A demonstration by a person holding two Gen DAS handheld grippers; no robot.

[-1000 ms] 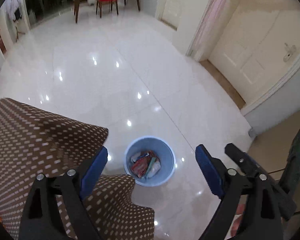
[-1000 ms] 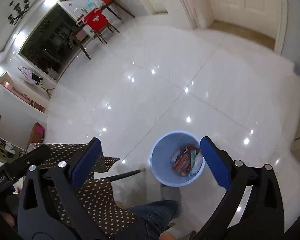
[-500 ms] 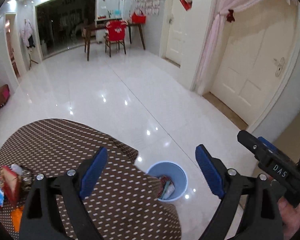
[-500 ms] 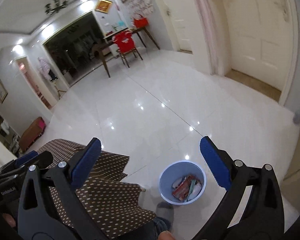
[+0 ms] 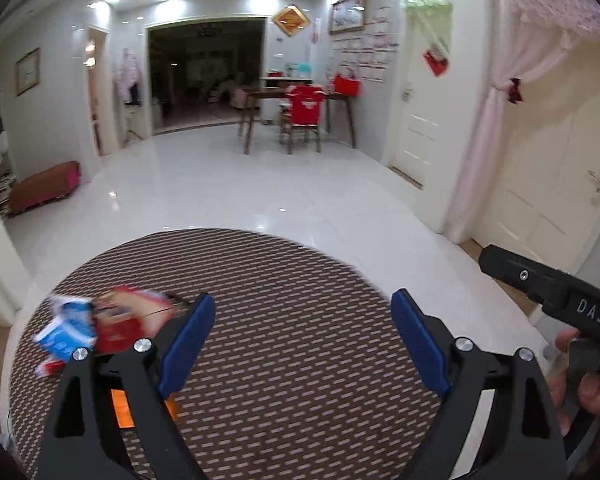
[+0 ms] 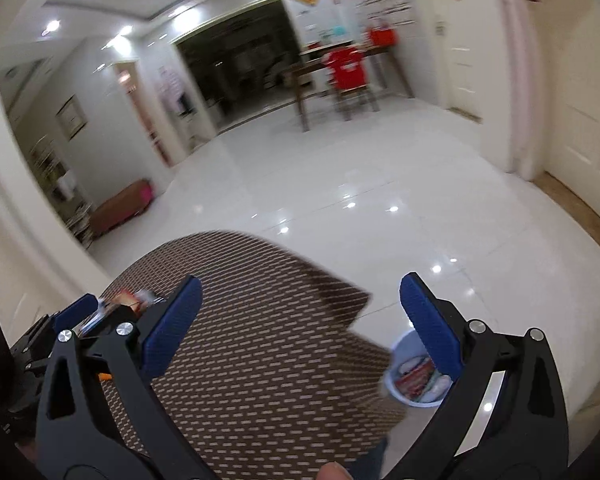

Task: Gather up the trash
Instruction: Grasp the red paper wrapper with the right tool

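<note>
A pile of trash lies at the left of the round brown-patterned table (image 5: 300, 320): a blue-and-white packet (image 5: 66, 330), a red wrapper (image 5: 120, 320) and an orange piece (image 5: 122, 408). My left gripper (image 5: 302, 344) is open and empty above the table, right of the pile. My right gripper (image 6: 300, 328) is open and empty above the table's right part. The light blue bin (image 6: 414, 376) with wrappers inside stands on the floor beside the table, partly behind my right finger. The trash pile (image 6: 132, 300) shows blurred in the right wrist view.
The right gripper's black body (image 5: 556, 296) and the hand holding it show at the right of the left wrist view. White glossy floor (image 5: 280, 184) surrounds the table. A wooden table with a red-covered chair (image 5: 304, 112) stands far back. White doors (image 5: 548, 176) line the right wall.
Both grippers have swung up and away from the bin on the floor toward the table. The trash pile has come into view at the left. Both stay open.
</note>
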